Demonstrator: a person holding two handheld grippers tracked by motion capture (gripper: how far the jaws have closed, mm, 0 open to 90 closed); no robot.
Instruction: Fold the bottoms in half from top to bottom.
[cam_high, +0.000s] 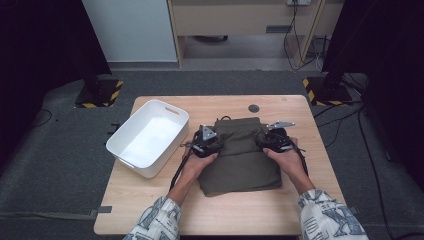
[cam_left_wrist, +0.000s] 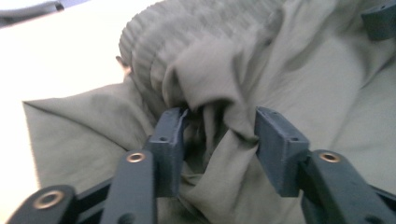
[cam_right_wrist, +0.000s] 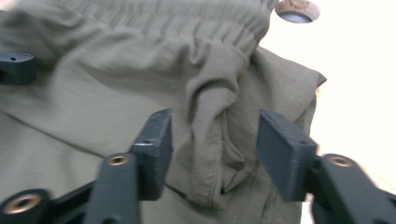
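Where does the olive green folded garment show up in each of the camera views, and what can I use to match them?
High view: the olive green folded garment lies mid-table, between both grippers.
Left gripper view: it spreads across centre and right, a fold between the open jaws.
Right gripper view: it covers left and centre, a fold between the open jaws.
Shared landmark: the garment's ribbed elastic waistband.

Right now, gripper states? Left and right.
Left gripper: open, a fold of the olive trousers between its jaws, not pinched.
Right gripper: open, a trouser fold between its jaws.

light: dim surroundings, table lit | gripper views: soft, perhaps motion-blurred | tabletop: glare-washed
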